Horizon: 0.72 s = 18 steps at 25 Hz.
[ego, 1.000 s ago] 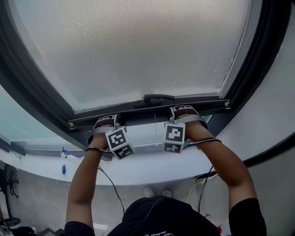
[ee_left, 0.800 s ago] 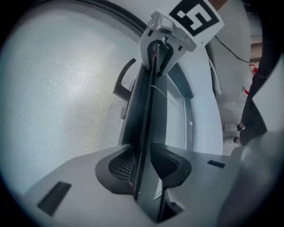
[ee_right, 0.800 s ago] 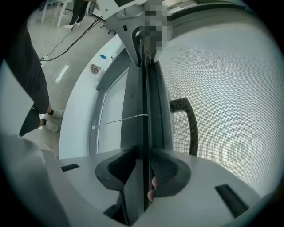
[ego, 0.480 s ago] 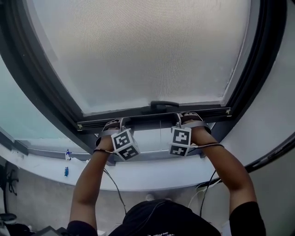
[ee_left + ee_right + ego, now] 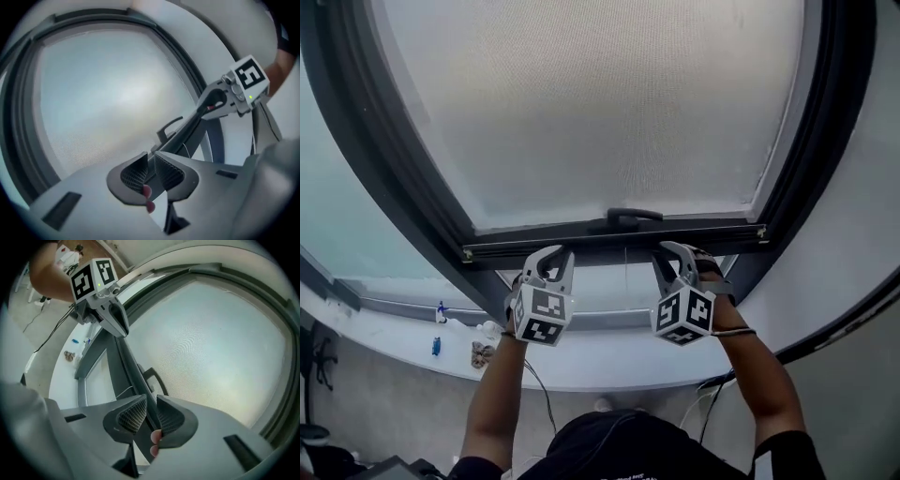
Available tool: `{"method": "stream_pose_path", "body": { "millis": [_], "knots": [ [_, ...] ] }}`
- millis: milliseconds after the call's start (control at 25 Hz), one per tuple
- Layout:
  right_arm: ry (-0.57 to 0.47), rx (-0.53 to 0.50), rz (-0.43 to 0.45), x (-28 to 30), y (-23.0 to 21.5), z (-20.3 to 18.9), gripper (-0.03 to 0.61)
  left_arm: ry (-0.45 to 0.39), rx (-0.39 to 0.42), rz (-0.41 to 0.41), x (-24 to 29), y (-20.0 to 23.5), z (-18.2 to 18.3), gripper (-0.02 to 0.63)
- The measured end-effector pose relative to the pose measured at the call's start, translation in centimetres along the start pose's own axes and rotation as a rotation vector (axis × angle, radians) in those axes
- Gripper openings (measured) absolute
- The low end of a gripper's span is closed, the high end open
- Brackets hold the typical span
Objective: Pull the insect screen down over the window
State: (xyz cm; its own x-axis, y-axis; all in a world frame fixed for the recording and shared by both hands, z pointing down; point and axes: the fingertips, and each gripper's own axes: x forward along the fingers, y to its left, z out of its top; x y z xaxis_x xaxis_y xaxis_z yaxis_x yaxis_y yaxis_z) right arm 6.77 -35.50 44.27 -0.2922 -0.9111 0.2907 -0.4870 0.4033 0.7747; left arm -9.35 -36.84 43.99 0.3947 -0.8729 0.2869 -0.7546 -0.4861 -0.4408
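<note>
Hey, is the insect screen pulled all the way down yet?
Partly down: its bottom bar sits above the lower frame, with bare glass showing beneath.

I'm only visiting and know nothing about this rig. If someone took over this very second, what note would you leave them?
Left gripper: jaws have just closed further and now nip the bottom bar, left of the handle.
Right gripper: likewise just closed further, nipping the bar right of the handle.
Insect screen: covers most of the window.
Done: screen is pulled most of the way down.
Left: a glass strip shows under the bar, so bring the bar down to the lower frame.
</note>
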Motion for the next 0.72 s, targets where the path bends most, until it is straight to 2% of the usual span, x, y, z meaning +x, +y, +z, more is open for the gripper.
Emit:
{"method": "stream_pose_path", "body": {
  "millis": [160, 200, 320, 400, 600, 720],
  "knots": [
    [-0.088, 0.168, -0.062, -2.6, -0.3, 0.6, 0.019, -0.11, -0.225, 0.074, -2.8, 0.0, 1.3, 0.017],
    [-0.105, 0.221, -0.073, -3.2, -0.4, 0.8, 0.003, -0.123, -0.249, 0.085, -3.2, -0.2, 1.4, 0.009],
    [-0.152, 0.375, -0.112, -5.2, -0.6, 1.6, 0.003, -0.131, -0.232, 0.129, -4.7, -1.0, 0.9, 0.003],
    [-0.19, 0.465, -0.136, -6.5, -0.4, 1.9, 0.003, -0.142, -0.254, 0.167, -5.9, -1.2, 0.7, 0.003],
    [-0.27, 0.685, -0.16, -8.6, 0.6, 1.4, 0.003, -0.195, -0.43, 0.231, -8.6, -1.6, -0.3, 0.003],
    [-0.275, 0.775, -0.162, -9.7, 1.2, 1.4, 0.003, -0.214, -0.488, 0.244, -9.7, -2.1, -0.9, 0.003]
  ]
}}
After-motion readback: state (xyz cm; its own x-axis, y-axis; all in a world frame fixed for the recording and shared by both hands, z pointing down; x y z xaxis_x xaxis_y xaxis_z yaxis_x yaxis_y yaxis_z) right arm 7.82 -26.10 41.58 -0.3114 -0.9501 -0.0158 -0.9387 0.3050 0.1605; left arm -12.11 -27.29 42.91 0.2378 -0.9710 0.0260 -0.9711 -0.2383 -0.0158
